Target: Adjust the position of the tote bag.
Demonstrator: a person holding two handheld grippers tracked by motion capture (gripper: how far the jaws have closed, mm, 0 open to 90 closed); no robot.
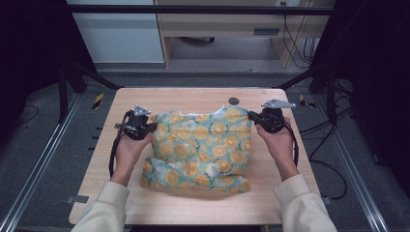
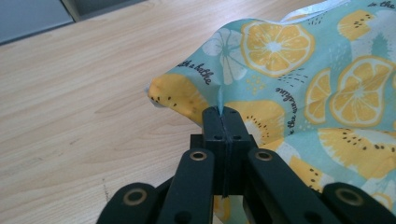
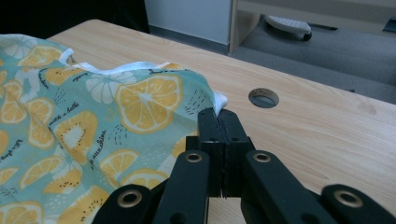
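the cloth (image 1: 203, 147), teal with a print of orange and lemon slices, hangs stretched between the 2 grippers, its far edge lifted and its near part bunched on the wooden table (image 1: 145, 205). in the left gripper view a pinched fold of the cloth (image 2: 299, 79) runs straight into the tips of the left gripper (image 2: 223, 112), whose jaws are pressed together on that fold; the rest of the fabric spreads to the right of the jaws and bare wood lies to their left. in the right gripper view the cloth (image 3: 93, 121) spreads to the left of the right gripper (image 3: 218, 112), and its white-hemmed corner sits clamped between the tips of the jaws, which are closed on it. beyond and to the right of those jaws a round hole (image 3: 264, 98) is set in the table top, apart from the fabric. in the high view the left gripper (image 1: 153, 126) holds the cloth's left far corner and the right gripper (image 1: 251, 116) its right far corner. free table shows outside each gripper, beyond the cloth up to the far edge, and in a strip in front of the bunched part.
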